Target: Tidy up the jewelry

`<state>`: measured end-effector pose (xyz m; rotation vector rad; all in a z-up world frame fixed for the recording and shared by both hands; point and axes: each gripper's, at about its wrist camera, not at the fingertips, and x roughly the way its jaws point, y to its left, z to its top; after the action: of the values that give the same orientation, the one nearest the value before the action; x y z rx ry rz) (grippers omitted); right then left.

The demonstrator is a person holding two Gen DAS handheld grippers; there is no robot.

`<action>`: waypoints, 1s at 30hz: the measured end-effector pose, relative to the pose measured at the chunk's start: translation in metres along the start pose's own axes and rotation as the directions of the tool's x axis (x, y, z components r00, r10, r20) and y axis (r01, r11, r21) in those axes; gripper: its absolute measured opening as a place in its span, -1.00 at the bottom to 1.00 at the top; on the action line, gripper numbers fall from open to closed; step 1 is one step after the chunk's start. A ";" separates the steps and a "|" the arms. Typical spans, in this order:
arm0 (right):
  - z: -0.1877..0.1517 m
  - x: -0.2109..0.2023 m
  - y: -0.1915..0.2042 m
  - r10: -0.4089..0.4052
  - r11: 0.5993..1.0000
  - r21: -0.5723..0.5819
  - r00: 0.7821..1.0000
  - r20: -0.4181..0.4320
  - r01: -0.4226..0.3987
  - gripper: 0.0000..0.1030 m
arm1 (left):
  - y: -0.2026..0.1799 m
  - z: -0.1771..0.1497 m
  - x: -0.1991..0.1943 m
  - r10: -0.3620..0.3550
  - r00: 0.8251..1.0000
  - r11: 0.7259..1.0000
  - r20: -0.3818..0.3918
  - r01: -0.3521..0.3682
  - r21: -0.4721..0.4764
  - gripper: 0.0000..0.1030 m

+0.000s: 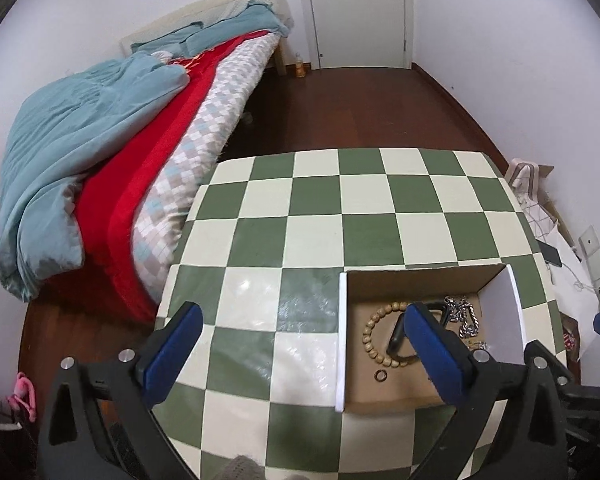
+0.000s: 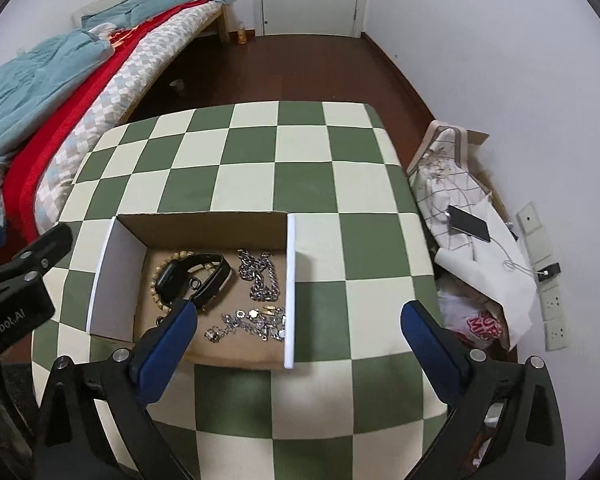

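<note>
An open cardboard box (image 2: 204,224) (image 1: 420,280) with white side flaps stands on the checkered table (image 2: 300,152). Inside lie a wooden bead bracelet (image 1: 370,338), a black watch (image 2: 192,272), a silver chain (image 2: 258,276), a thinner silver bracelet (image 2: 248,326) and a small ring (image 1: 381,376). My left gripper (image 1: 304,350) is open and empty, above the table just left of the box. My right gripper (image 2: 298,344) is open and empty, above the box's right flap (image 2: 290,288).
A bed (image 1: 100,152) with blue and red bedding lies to the left. A door (image 1: 356,12) is at the back. Bags, a phone (image 2: 468,223) and cables crowd the floor at the right. The table's far half has no objects.
</note>
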<state>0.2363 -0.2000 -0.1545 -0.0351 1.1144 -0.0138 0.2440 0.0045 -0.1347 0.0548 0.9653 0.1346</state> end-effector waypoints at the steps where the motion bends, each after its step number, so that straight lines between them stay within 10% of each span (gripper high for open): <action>1: -0.001 -0.004 -0.001 -0.002 1.000 0.004 1.000 0.002 0.002 1.00 | 0.001 -0.001 -0.003 -0.002 1.000 1.000 -0.001 0.002 -0.003 1.00; 30: -0.044 -0.247 -0.015 -0.019 0.999 0.038 0.976 0.215 0.011 1.00 | 0.034 -0.024 -0.211 -0.149 0.984 0.989 0.098 0.151 -0.008 1.00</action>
<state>0.0878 -0.2084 0.0486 -0.0117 0.8969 -0.0433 0.1027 0.0088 0.0272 -0.0256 0.8674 0.0004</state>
